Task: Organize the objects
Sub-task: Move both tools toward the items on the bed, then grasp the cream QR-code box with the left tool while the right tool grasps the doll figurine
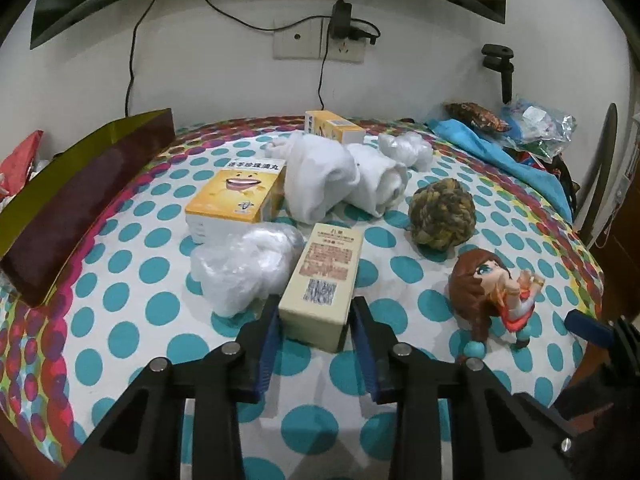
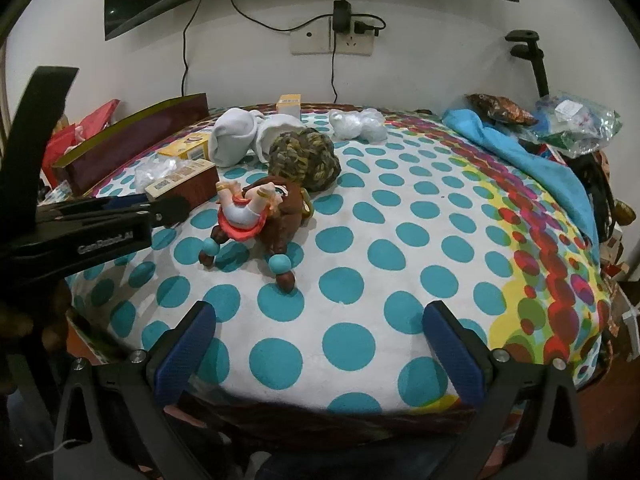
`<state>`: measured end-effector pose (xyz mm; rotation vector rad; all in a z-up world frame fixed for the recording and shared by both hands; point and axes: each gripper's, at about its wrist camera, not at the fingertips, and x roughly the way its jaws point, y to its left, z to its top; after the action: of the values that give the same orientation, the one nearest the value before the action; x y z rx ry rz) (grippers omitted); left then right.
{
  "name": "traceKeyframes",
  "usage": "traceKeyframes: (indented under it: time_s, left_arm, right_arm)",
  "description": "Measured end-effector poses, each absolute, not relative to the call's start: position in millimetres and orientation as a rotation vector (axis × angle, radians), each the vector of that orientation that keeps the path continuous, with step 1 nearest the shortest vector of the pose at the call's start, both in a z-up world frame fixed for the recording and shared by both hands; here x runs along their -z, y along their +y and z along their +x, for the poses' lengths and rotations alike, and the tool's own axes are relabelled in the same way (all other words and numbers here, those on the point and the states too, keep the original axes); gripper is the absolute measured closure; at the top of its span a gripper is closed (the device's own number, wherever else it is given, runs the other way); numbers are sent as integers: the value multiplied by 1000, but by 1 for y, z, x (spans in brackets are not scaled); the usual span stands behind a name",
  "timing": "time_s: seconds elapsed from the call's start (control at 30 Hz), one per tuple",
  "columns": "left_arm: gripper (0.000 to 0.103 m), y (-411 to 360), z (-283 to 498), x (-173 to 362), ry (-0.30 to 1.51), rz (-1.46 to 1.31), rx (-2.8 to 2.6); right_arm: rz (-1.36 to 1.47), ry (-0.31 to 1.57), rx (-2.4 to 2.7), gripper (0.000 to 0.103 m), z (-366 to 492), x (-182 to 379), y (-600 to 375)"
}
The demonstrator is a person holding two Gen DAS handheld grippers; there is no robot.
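Note:
A beige box with a QR code point(image 1: 322, 280) lies on the dotted cloth between the fingers of my left gripper point(image 1: 316, 312). The blue pads sit at both its sides, touching or nearly so. The box also shows in the right wrist view point(image 2: 180, 178), with the left gripper point(image 2: 132, 206) around it. A doll with brown hair point(image 1: 492, 292) lies to the right point(image 2: 260, 212). A woven rope ball point(image 1: 442, 216) sits behind it point(image 2: 304, 158). My right gripper point(image 2: 320, 344) is open and empty over the table's near edge.
A yellow box point(image 1: 236, 196), a second yellow box point(image 1: 334, 126), white cloth point(image 1: 344, 178) and crumpled plastic point(image 1: 244, 268) lie around. A dark red open box point(image 1: 76, 200) stands at the left. A blue cloth point(image 2: 528, 156) and bags point(image 2: 572, 120) are at the right.

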<state>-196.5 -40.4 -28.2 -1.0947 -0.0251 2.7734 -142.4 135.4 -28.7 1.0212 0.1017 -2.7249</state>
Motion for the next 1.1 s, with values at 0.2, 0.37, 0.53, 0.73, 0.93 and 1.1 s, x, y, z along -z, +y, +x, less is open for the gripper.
traceKeyframes:
  time_s: [0.2, 0.37, 0.53, 0.73, 0.93, 1.1]
  left_arm:
    - [72, -38, -200, 27, -31, -1107, -2777]
    - [72, -41, -197, 27, -53, -1096, -2774]
    - [72, -42, -185, 25, -56, -1061, -2798]
    - [72, -53, -163, 17, -38, -1000, -2852]
    - [72, -80, -156, 13, -142, -983, -2871]
    - [72, -89, -157, 8, -210, -969, -2860]
  right_arm:
    - [1011, 91, 2722, 0, -142, 28, 136]
    - [1007, 78, 2733, 0, -144, 28, 136]
    - [1000, 76, 2739, 0, -151, 28, 128]
    - [946, 111, 2714, 17, -149, 23, 117]
    - [987, 80, 2720, 19, -167, 23, 103]
    - [1056, -18, 2748, 17, -192, 22, 91]
